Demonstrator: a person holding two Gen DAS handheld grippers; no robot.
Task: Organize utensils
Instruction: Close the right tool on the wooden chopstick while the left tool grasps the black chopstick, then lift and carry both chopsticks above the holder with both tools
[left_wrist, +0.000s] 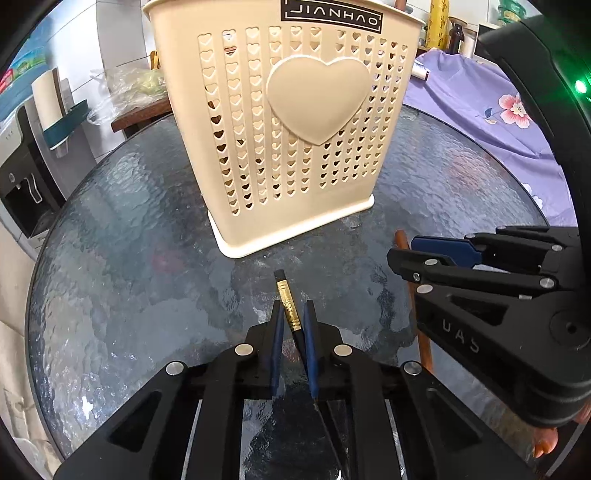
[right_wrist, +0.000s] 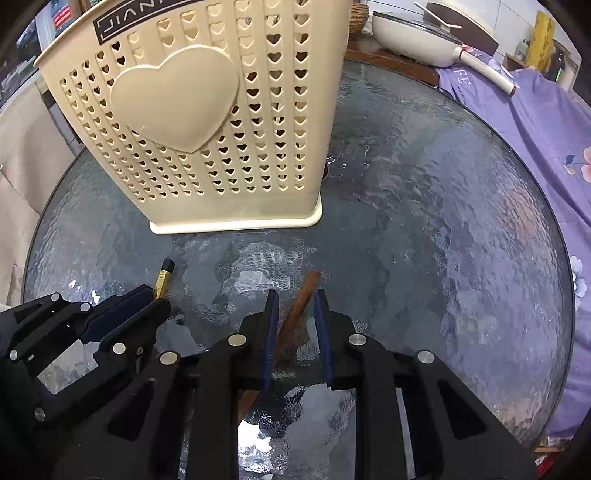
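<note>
A cream utensil holder (left_wrist: 284, 125) with heart-shaped holes stands on the round glass table (left_wrist: 110, 240); it also shows in the right wrist view (right_wrist: 207, 122). A black chopstick with a gold band (left_wrist: 287, 306) lies between the fingers of my left gripper (left_wrist: 293, 306), whose jaws stand close around it at table level. In the right wrist view this chopstick (right_wrist: 162, 280) pokes out past the left gripper (right_wrist: 147, 299). A brown wooden chopstick (right_wrist: 299, 306) lies between the fingers of my right gripper (right_wrist: 295, 299), which stands slightly open around it. The right gripper (left_wrist: 413, 251) shows in the left wrist view.
A purple flowered cloth (right_wrist: 535, 122) covers the surface right of the table. A white pan with a lid (right_wrist: 417, 37) sits behind it. A water dispenser (left_wrist: 22, 177) and a plastic bag (left_wrist: 136, 85) are at the left.
</note>
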